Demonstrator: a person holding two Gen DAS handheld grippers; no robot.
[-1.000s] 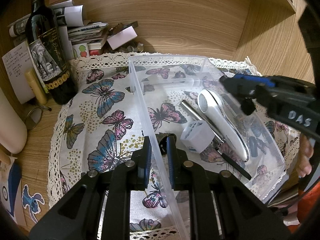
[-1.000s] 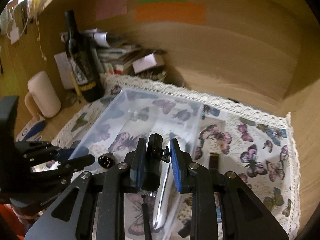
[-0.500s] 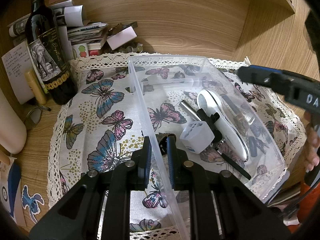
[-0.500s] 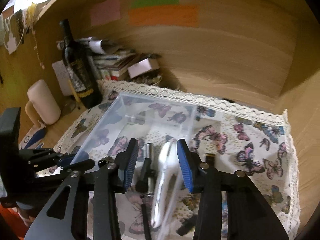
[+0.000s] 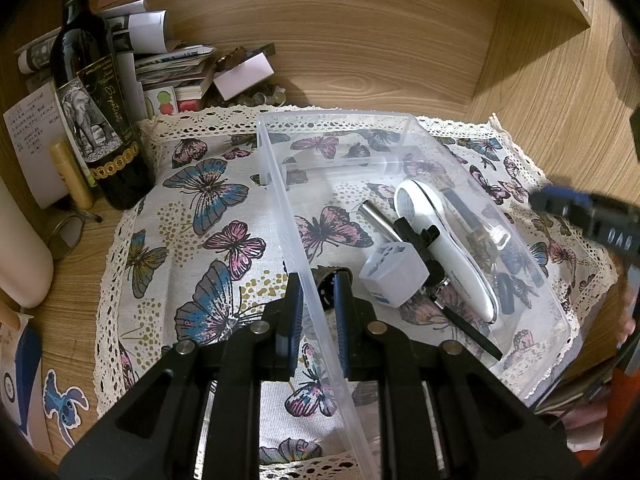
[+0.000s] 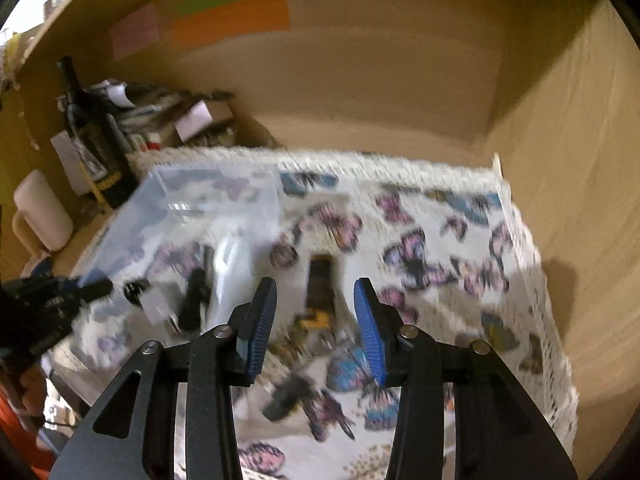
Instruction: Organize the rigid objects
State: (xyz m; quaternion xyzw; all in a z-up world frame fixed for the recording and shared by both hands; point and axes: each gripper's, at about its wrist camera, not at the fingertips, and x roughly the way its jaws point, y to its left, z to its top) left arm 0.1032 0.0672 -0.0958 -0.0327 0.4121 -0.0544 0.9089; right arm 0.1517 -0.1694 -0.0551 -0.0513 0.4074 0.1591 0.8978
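With the left tool [image 5: 316, 312] pinching the near wall of the clear plastic bin [image 5: 424, 120], which already holds a white travel adapter [image 5: 394, 278], and the right tool [image 6: 315, 326] spread empty above the butterfly cloth [image 6: 440, 248], any tug could likely drag the bin askew.

The right gripper [image 6: 315, 320] no longer grips anything: a second ago its blue pads were clamped on a black clip-like piece [image 5: 416, 240] above the clear bin [image 5: 280, 184], and now they stand wide apart. That black piece now lies inside the bin, resting between the white adapter cube [image 5: 394, 278] and the white handheld device [image 5: 448, 248]. In the left wrist view the right gripper [image 5: 538, 202] has drawn back from the bin toward 3 o'clock. Its own view is now motion-blurred.
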